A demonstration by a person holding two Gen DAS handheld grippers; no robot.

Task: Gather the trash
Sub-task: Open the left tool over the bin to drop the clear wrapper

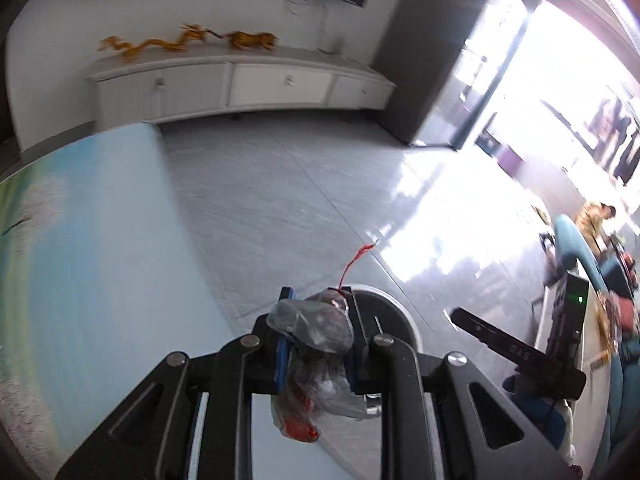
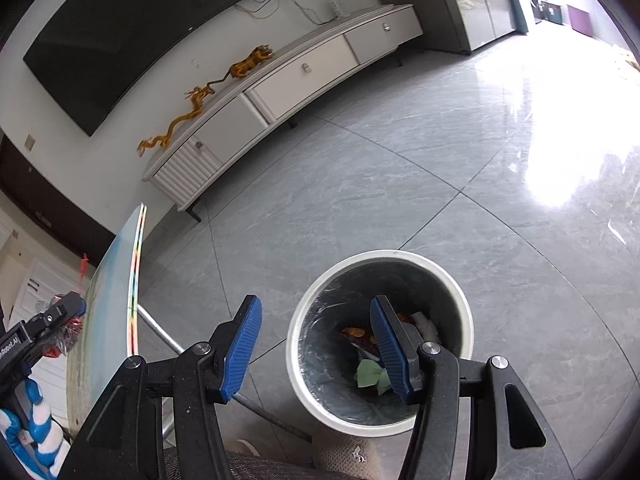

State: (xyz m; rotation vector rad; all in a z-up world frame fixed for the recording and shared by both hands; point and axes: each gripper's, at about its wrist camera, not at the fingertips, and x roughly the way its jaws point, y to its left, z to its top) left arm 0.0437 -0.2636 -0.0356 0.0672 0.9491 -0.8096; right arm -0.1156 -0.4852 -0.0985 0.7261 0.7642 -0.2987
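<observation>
Pinching a crumpled clear wrapper with red bits, the left gripper has its blue pads pressed on both sides of it. A red string sticks up from the wrapper. Just behind it peeks the rim of the white trash bin, which stands on the gray floor. The right gripper hangs just above the bin with its fingers apart and nothing between them. Scraps of trash lie inside the bin. A blue table stands to the bin's left.
</observation>
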